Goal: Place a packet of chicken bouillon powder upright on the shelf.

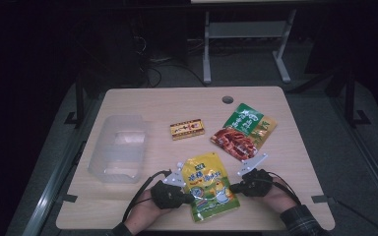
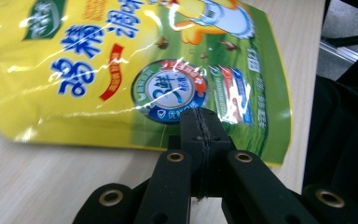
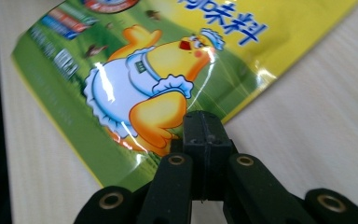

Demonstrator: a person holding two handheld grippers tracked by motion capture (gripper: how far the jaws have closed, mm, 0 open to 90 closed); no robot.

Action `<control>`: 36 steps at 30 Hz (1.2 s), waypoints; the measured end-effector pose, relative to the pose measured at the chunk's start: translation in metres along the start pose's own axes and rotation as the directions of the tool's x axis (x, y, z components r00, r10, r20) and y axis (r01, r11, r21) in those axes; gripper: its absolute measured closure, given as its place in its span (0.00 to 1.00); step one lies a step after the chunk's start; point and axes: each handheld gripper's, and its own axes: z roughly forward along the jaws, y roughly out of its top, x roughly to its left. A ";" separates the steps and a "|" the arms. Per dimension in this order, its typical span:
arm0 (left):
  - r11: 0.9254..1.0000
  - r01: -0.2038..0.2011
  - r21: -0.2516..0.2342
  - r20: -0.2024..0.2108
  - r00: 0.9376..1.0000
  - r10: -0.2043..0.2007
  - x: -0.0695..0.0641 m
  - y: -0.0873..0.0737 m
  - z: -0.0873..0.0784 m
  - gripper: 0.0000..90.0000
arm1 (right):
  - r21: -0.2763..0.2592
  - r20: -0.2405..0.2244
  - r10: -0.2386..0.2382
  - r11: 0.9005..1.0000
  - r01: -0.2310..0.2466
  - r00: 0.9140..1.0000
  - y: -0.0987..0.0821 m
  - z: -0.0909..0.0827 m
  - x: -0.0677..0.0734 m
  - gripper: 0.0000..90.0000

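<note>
Two claws at the near edge of the worktop (image 1: 285, 147), one on each side of the yellow seasoning pouch (image 1: 208, 184). Left claw (image 1: 191, 198): jaws fully closed, pads pressed together with no visible gap in the left gripper view, tips over the pouch's lower green edge (image 2: 242, 135); cannot tell whether any film is pinched. Right claw (image 1: 232, 187): jaws likewise fully closed, tips at the pouch's opposite edge beside the printed chick (image 3: 158, 98); grip on the film not discernible. Pouch flat on the worktop, between both hands, near the front edge. Farther back: clear plastic container (image 1: 118, 147) at left, small yellow-red box (image 1: 187, 129) at centre, green-and-red snack pouch (image 1: 243, 132) at right, all well apart from the claws.
</note>
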 end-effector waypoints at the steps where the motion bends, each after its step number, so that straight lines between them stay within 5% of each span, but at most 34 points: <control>1: 1.000 0.009 0.000 -0.003 1.000 -0.009 0.002 -0.001 -0.002 0.99 | -0.003 -0.011 -0.003 1.000 0.003 1.000 0.000 0.001 0.002 1.00; 11: 0.999 0.036 -0.007 -0.040 0.999 -0.036 0.016 -0.004 -0.012 1.00 | -0.029 -0.068 -0.107 0.994 0.105 0.992 0.009 0.007 0.023 1.00; 18: 0.999 0.046 -0.013 -0.089 0.995 -0.047 0.026 -0.002 -0.015 1.00 | -0.045 -0.118 -0.130 0.991 0.125 0.985 0.016 0.015 0.032 1.00; 30: 0.996 0.079 -0.043 -0.169 0.982 -0.085 0.039 0.007 -0.011 1.00 | -0.062 -0.205 -0.190 0.982 0.181 0.960 0.032 0.034 0.057 1.00; 36: 0.998 0.060 -0.025 -0.180 0.982 -0.064 0.044 0.015 -0.008 0.99 | -0.073 -0.218 -0.226 0.974 0.215 0.950 0.037 0.040 0.063 1.00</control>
